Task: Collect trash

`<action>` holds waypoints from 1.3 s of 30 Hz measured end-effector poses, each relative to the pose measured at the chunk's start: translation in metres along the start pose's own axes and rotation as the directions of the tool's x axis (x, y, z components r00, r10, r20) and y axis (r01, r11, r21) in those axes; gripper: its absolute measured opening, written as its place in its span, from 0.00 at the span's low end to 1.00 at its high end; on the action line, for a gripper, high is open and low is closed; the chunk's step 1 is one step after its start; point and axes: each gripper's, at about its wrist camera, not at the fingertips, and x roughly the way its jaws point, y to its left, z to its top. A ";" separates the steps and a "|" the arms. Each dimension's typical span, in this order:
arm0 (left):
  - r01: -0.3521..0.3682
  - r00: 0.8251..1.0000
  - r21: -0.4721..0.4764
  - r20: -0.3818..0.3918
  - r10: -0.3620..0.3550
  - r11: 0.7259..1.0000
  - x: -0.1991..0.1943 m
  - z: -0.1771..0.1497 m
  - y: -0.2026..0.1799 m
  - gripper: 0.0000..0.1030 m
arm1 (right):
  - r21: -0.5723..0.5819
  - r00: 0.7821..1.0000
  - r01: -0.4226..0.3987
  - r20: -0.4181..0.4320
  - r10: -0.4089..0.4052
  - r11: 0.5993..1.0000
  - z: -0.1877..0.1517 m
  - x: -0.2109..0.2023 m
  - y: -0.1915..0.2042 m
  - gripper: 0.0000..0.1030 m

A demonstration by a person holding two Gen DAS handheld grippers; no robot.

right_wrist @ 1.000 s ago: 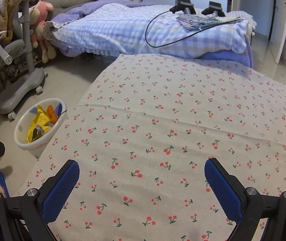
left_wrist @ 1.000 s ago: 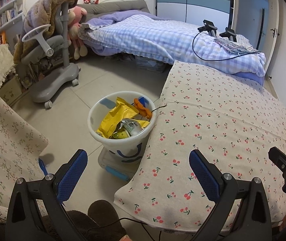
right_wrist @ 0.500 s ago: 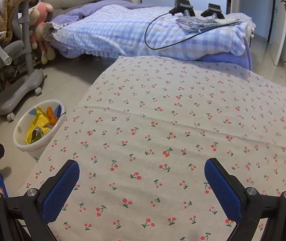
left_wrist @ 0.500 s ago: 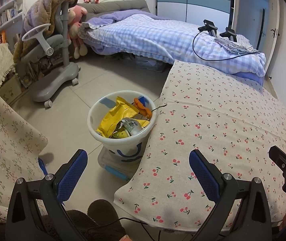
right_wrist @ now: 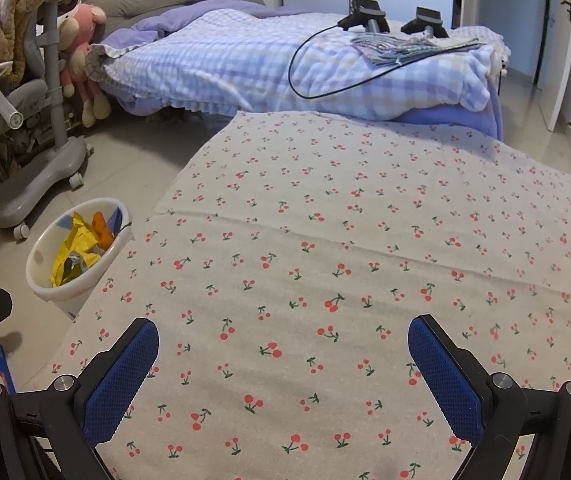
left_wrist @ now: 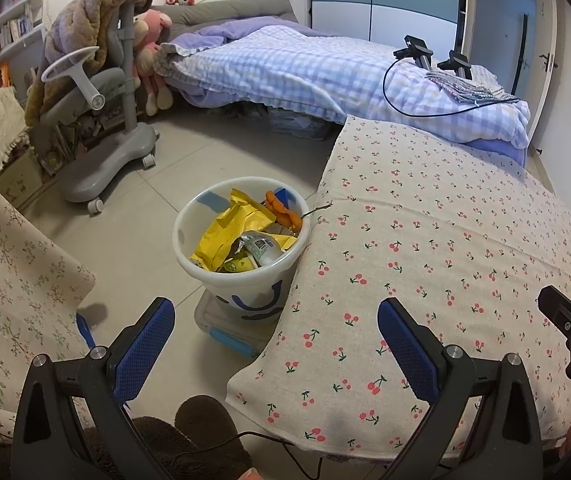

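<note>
Holding both grippers above the cherry-print tabletop (right_wrist: 345, 240), I am looking for any trash that is left to collect. The left gripper (left_wrist: 275, 340) is hanging over the near left edge of the cloth, its fingers (left_wrist: 145, 344) spread wide with nothing between them. The right gripper (right_wrist: 283, 372) is hovering over the middle of the cloth, and its fingers (right_wrist: 121, 376) are also wide apart and empty.

The trash is lying in the white bucket (left_wrist: 245, 284), which is standing on the floor, touching the left edge of the tabletop. Inside it I am seeing a yellow wrapper (left_wrist: 229, 236), a crushed silvery packet (left_wrist: 259, 246) and an orange piece (left_wrist: 283, 212) at the far side. On the cloth itself I am finding no loose item in either view.

I am judging that the collecting is nearly or fully done. To do this step well, I am planning to sweep the cameras slowly over the far part of the tabletop and the floor near the grey chair (left_wrist: 101, 120), keeping the fingers wide, so a small scrap is not missed. The bucket is looking quite full, so any new piece should go in gently.
</note>
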 end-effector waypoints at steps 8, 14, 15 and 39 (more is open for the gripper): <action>0.000 1.000 -0.001 0.000 0.000 1.000 0.000 0.000 0.001 0.99 | 0.001 1.000 0.000 0.002 0.000 1.000 0.001 0.000 -0.001 0.99; 0.000 1.000 -0.001 -0.005 0.000 1.000 0.000 0.000 0.001 0.99 | 0.009 1.000 0.000 0.011 -0.001 1.000 0.003 -0.001 -0.002 0.99; 0.000 1.000 0.000 -0.005 0.000 1.000 0.000 0.000 0.001 0.99 | 0.010 1.000 0.000 0.013 0.000 1.000 0.003 -0.001 -0.002 0.99; 0.019 0.999 -0.008 -0.026 -0.019 1.000 0.005 -0.001 0.004 0.99 | 0.013 1.000 -0.001 0.020 0.000 1.000 0.005 -0.003 -0.002 0.99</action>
